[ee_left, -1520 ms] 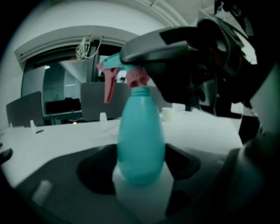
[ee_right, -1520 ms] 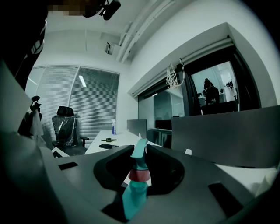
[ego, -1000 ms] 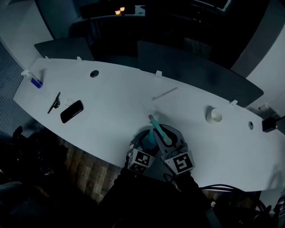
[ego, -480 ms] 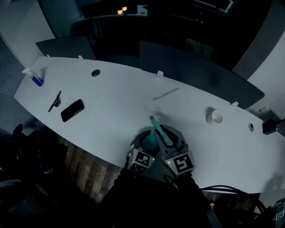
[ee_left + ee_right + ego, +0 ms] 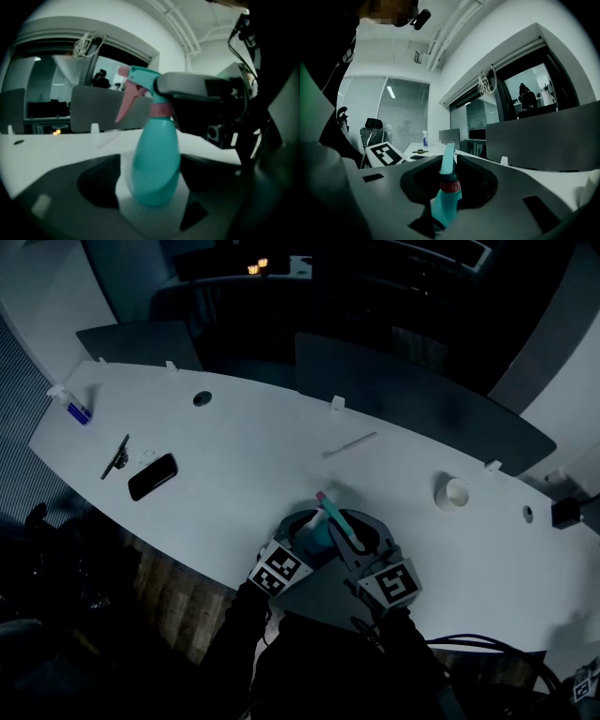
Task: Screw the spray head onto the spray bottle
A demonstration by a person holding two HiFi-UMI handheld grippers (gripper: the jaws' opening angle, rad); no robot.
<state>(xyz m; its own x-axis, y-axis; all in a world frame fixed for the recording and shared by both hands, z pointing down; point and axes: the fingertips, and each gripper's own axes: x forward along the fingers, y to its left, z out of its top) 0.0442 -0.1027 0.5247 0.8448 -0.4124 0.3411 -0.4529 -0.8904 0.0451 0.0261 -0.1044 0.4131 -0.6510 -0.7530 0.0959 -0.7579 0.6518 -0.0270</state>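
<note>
Between the left gripper's (image 5: 309, 535) jaws, just opened wide, stands the spray bottle (image 5: 157, 159).

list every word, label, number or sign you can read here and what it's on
No text can be read in any view.
spray bottle: no print visible.
small bottle at far left in the head view: label too small to read.
square markers: black-and-white patterns only, no letters.

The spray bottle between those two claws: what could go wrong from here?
The left gripper has just been opening its jaws, loose around the spray bottle, so only the right gripper, clamped on the spray head, steadies it. The bottle may spin with the head instead of tightening, or tip on the table.
</note>
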